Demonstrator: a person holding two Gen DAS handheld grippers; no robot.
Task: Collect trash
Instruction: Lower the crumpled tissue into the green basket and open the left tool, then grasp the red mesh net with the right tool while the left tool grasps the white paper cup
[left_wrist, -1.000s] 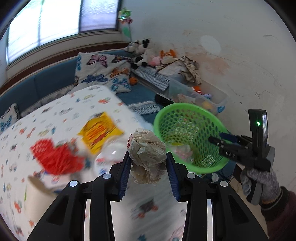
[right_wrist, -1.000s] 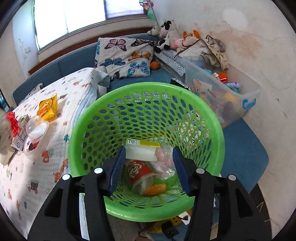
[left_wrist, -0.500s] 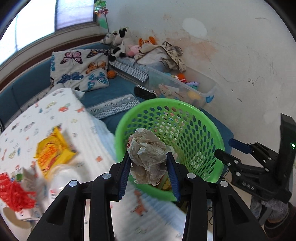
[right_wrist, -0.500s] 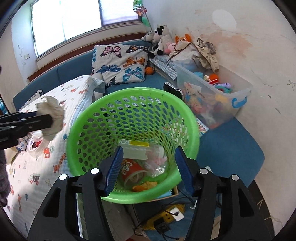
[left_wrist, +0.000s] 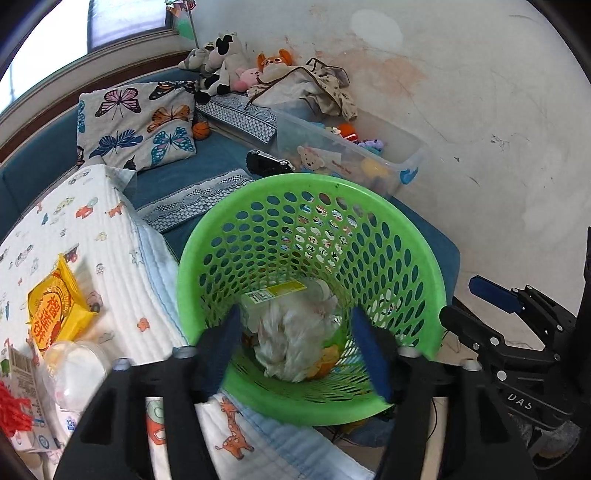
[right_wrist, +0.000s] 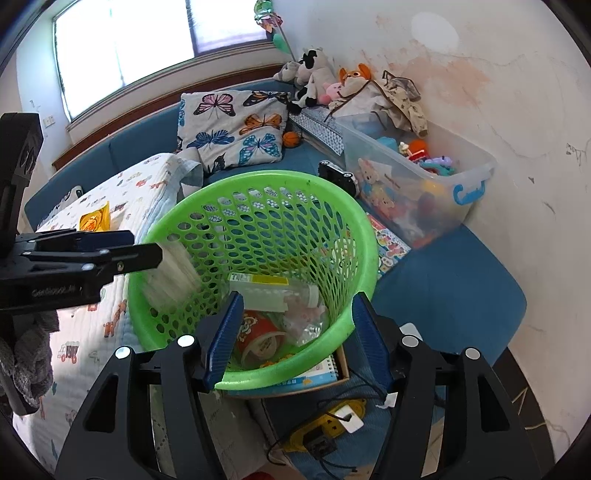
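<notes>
Paper wad (left_wrist: 291, 343) mid-air over basket (left_wrist: 413, 240)

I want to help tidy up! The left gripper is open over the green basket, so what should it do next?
Probably swing the left gripper over to the yellow packet on the quilt. Its jaws are wide open and the paper ball, blurred, is already inside the green basket, while the packet and a clear plastic tub lie uncollected.

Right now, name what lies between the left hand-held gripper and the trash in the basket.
A blurred paper wad, loose below the open left hand-held gripper, inside the green basket; right wrist view.
</notes>
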